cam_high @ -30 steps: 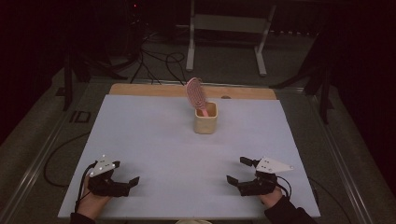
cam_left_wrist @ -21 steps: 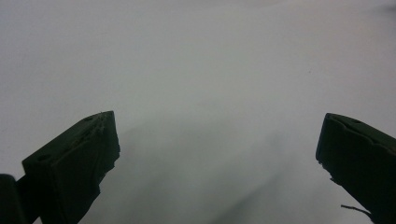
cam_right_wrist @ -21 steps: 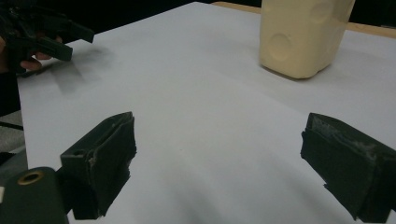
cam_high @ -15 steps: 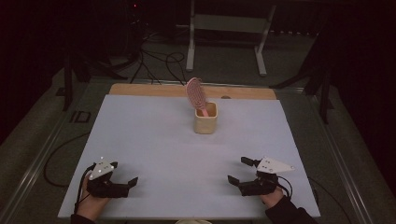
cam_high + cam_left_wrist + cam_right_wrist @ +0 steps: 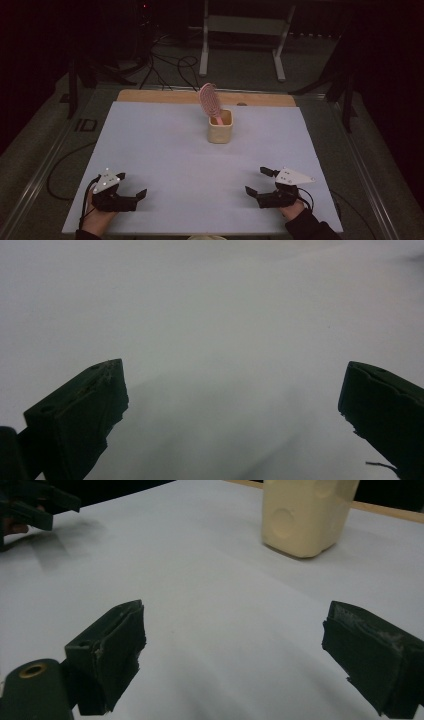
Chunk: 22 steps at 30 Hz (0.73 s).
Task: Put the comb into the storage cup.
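A cream cup (image 5: pixel 220 131) stands on the white table cover (image 5: pixel 165 145) at mid-back, and a pink hairbrush (image 5: pixel 208 99) rests in it, head up and leaning left. Near the front left corner my left gripper (image 5: pixel 132 184) lies low over the cover, open, held by a hand. In its own view the left gripper (image 5: pixel 232 385) has its jaws wide apart over bare white cover. At the front right my right gripper (image 5: pixel 255 180) is open too. The right gripper (image 5: pixel 235 630) points toward the cup (image 5: pixel 305 515), far short of it.
A strip of wooden tabletop (image 5: pixel 150 96) shows along the far edge of the cover. Cables (image 5: pixel 165 60) and a metal stand (image 5: pixel 240 30) sit on the dark floor beyond. The other gripper (image 5: pixel 35 502) appears at the upper left of the right gripper view.
My left gripper has slid slightly left and toward the near edge. The right gripper has barely shifted. Cup and hairbrush are as before.
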Available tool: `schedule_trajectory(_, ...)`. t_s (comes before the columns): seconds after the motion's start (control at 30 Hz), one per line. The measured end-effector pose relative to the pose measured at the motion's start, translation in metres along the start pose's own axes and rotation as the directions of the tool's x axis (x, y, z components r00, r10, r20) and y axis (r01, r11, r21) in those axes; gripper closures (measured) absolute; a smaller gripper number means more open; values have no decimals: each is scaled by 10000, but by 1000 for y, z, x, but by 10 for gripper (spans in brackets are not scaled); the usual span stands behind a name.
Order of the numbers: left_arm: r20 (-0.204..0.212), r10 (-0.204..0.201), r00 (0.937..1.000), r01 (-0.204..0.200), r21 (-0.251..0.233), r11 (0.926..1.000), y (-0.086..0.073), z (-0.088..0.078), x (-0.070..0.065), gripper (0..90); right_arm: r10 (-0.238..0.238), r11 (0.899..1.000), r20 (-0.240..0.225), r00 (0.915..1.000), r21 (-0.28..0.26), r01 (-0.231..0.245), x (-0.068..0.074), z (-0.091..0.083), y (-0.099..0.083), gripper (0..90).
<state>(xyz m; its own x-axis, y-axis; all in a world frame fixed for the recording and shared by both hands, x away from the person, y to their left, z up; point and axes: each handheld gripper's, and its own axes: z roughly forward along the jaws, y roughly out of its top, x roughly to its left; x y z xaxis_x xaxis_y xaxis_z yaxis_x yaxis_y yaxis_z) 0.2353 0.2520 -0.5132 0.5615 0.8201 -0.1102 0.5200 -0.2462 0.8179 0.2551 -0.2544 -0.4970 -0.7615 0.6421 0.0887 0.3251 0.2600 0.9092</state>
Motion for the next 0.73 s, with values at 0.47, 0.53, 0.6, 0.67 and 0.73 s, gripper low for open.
schedule_trajectory(0.47,59,61,10000,-62,185,9998,0,3,-2,2,114,9999,106,9999,-29,-113,-1,-1,0,99)
schedule_trajectory(0.53,57,43,10000,-44,172,9998,0,3,-2,2,114,9999,82,9999,-23,-114,-1,-1,0,99)
schedule_trajectory(0.6,47,14,10000,-15,185,9998,-1,3,-2,2,120,9999,76,9999,-18,-119,-1,0,0,99)
schedule_trajectory(0.67,59,-4,10000,3,186,9998,-1,3,-2,2,128,9999,96,9999,-16,-128,-1,-1,0,99)
schedule_trajectory(0.73,67,-17,10000,16,172,9999,-1,3,-1,2,180,9998,74,9998,-19,-180,-2,-1,0,99)
